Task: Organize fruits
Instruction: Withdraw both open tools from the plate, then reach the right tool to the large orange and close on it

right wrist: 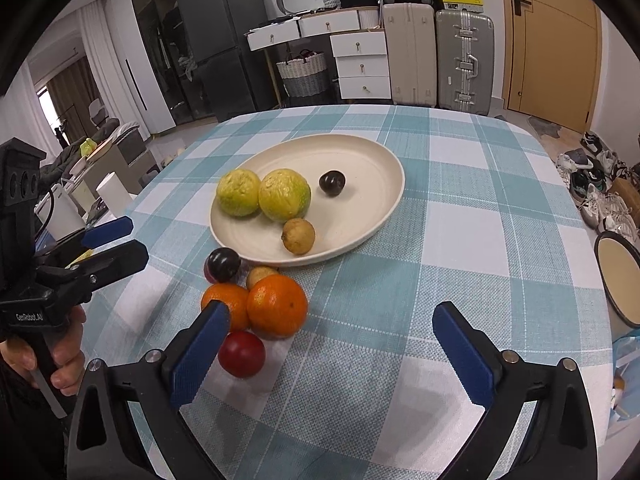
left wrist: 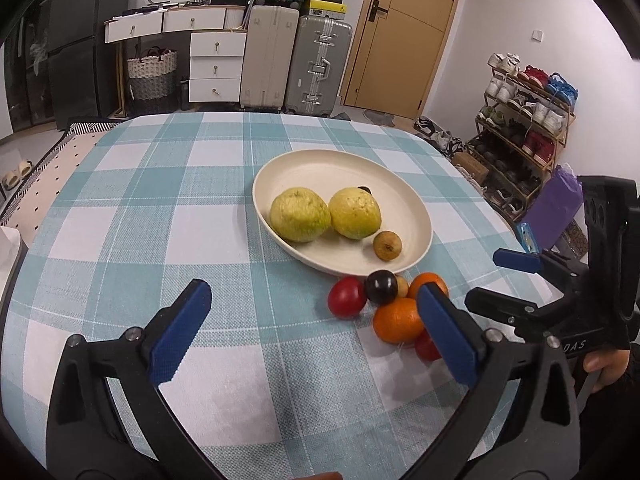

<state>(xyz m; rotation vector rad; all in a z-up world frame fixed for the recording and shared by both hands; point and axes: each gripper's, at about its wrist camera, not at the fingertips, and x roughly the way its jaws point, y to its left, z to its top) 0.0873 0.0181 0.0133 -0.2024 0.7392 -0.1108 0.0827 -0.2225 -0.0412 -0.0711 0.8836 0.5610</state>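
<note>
A cream plate [left wrist: 416, 216] [right wrist: 376, 184] on the checked tablecloth holds two yellow-green fruits [left wrist: 300, 216] [right wrist: 285, 195], a small brown fruit [left wrist: 387, 245] [right wrist: 298, 236] and a dark plum [right wrist: 332, 183]. In front of the plate lies a cluster: two oranges [left wrist: 396, 320] [right wrist: 277, 305], a dark plum [left wrist: 381, 287] [right wrist: 222, 264], a small brown fruit [right wrist: 260, 274] and red fruits [left wrist: 346, 297] [right wrist: 242, 354]. My left gripper [left wrist: 313, 290] [right wrist: 130, 242] is open, empty, left of the cluster. My right gripper [right wrist: 331, 312] [left wrist: 498, 280] is open, empty, to its right.
A second cream dish with a dark rim [right wrist: 602, 276] sits at the table's right edge. Suitcases [left wrist: 316, 64], white drawers [left wrist: 216, 66] and a shoe rack [left wrist: 524, 120] stand beyond the table. A person's hand [right wrist: 66, 364] holds the left gripper's handle.
</note>
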